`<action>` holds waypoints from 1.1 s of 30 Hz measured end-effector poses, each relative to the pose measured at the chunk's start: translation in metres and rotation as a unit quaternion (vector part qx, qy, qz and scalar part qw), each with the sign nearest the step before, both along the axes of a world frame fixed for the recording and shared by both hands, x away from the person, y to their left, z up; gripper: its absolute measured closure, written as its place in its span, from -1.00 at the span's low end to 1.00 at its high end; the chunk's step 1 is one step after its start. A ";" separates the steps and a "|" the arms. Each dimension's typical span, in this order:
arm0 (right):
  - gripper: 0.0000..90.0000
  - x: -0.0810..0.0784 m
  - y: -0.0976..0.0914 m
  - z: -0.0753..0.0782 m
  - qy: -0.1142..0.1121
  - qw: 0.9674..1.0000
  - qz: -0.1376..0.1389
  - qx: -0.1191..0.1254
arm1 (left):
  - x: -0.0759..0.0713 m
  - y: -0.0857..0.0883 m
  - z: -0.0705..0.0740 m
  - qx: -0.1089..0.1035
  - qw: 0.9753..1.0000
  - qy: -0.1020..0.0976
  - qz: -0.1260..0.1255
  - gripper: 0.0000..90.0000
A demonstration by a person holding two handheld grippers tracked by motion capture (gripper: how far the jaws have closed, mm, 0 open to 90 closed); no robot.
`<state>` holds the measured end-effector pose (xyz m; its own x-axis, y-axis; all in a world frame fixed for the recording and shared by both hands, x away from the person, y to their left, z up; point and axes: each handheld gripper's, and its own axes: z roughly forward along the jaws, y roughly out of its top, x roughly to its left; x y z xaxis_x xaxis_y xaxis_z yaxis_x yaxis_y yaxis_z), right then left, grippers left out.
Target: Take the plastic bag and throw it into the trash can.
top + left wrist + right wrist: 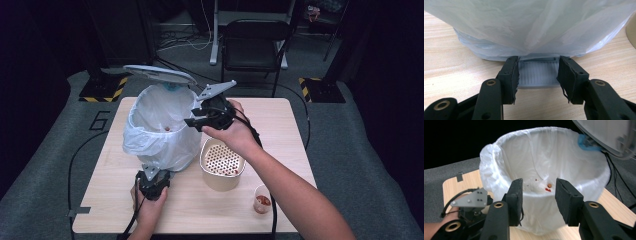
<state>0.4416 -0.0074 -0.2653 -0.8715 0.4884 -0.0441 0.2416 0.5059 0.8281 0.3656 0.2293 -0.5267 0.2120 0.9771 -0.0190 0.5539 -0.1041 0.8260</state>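
Note:
A bin lined with a white plastic bag stands on the left half of the table, its grey lid raised at the back. At the bin's foot, my left gripper is shut on the grey ribbed pedal, one pad against each side of it. My right gripper hovers at the bin's right rim, open and empty, and points into the bag. A few red and orange scraps lie at the bottom of the bag. The left gripper also shows low at the left of the right gripper view.
A beige bowl with a perforated insert stands just right of the bin, under my right forearm. A small clear cup with red remains sits near the table's front right edge. A black chair stands beyond the table.

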 end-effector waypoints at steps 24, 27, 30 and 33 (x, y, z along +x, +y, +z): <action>0.29 0.003 -0.085 -0.065 0.027 0.996 -0.086 0.004 | 0.000 0.002 0.001 0.013 1.000 0.004 -0.007 0.14; 0.33 0.007 -0.096 -0.078 0.029 0.995 -0.096 0.001 | 0.000 0.002 0.001 0.012 1.000 0.005 -0.006 0.14; 0.38 0.009 -0.104 -0.088 0.027 0.994 -0.106 0.001 | 0.000 0.002 0.001 0.011 1.000 0.006 -0.007 0.14; 0.42 0.010 -0.108 -0.094 0.027 0.993 -0.113 -0.006 | 0.000 0.002 0.001 0.011 1.000 0.006 -0.007 0.14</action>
